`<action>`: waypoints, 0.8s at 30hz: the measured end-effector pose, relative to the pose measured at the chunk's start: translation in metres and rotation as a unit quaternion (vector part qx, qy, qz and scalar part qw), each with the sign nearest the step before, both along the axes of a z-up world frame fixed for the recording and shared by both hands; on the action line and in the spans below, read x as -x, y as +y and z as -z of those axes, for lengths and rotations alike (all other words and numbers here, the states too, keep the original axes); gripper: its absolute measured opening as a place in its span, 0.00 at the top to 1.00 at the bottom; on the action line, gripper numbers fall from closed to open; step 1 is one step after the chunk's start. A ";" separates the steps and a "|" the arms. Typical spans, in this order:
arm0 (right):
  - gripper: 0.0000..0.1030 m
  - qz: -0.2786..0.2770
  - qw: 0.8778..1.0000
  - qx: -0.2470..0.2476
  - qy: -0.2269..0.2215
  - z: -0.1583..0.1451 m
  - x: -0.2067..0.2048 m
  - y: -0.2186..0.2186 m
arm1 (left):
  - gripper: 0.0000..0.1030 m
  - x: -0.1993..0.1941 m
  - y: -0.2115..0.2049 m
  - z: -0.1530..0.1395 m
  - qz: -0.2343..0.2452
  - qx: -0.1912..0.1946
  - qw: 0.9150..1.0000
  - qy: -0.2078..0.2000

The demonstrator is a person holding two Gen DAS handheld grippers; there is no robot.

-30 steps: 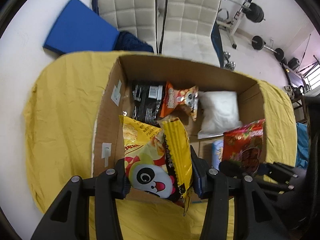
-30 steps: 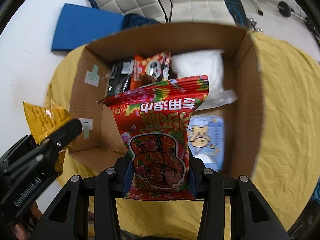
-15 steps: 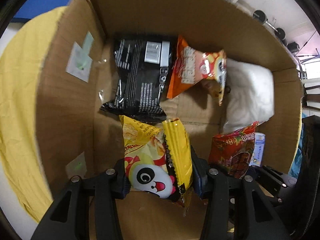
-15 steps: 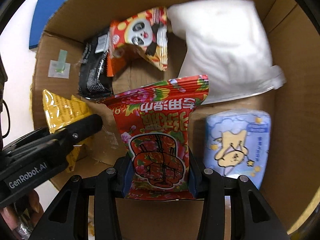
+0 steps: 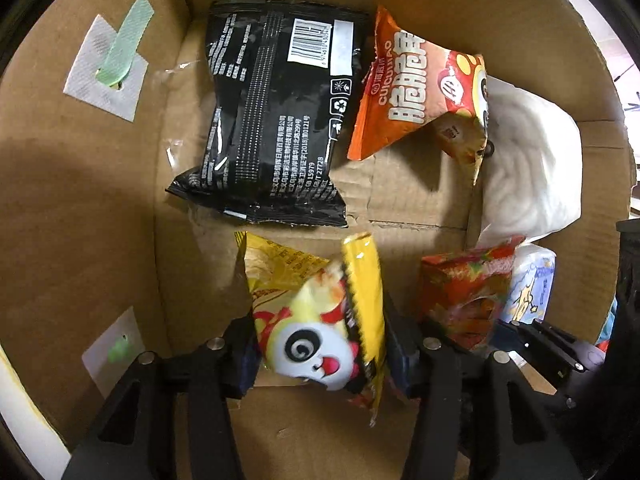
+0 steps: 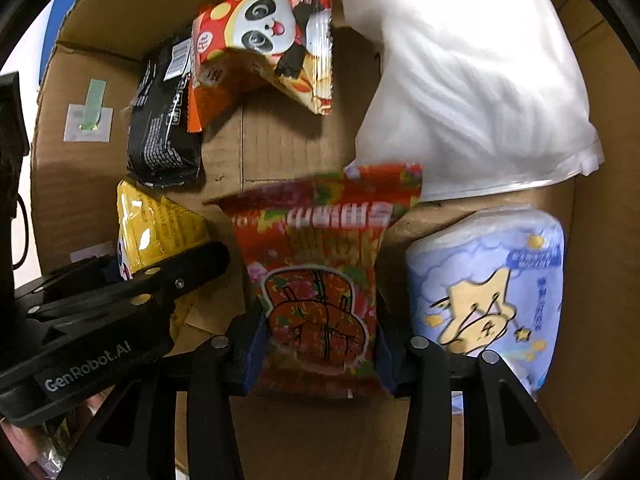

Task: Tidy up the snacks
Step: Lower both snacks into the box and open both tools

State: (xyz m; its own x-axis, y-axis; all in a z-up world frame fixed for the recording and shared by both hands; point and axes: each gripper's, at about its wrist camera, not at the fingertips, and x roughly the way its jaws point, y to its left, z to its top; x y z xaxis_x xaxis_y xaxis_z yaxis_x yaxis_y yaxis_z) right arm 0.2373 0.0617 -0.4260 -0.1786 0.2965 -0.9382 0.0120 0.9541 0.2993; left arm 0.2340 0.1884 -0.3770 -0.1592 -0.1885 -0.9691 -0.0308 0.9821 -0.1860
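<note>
motion blur smears the yellow panda packet [image 5: 320, 312] in the left wrist view and the print on the red packet [image 6: 320, 280] in the right wrist view; its lettering cannot be read. the lower ends of both packets are hidden between the gripper fingers. the black packet [image 6: 164, 120] is partly covered by the orange panda packet [image 6: 264, 44] in the right wrist view. the white bag [image 5: 528, 168] is cut by the box wall [image 5: 72, 208] on the right in the left wrist view. the blue tissue pack [image 5: 532, 284] is mostly hidden behind the red packet there.
</note>
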 end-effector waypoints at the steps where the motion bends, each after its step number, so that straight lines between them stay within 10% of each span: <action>1: 0.48 0.000 1.000 -0.001 0.001 0.001 0.001 0.001 | 0.52 0.000 0.000 0.000 -0.001 0.000 1.000 0.001; 15: 0.35 -0.007 1.000 0.023 -0.018 -0.026 0.004 0.003 | 0.38 0.004 0.003 -0.023 0.004 -0.021 1.000 -0.019; 24: 0.11 -0.021 0.995 0.078 -0.059 -0.061 0.010 -0.014 | 0.01 0.006 0.003 -0.058 -0.003 -0.042 0.997 -0.068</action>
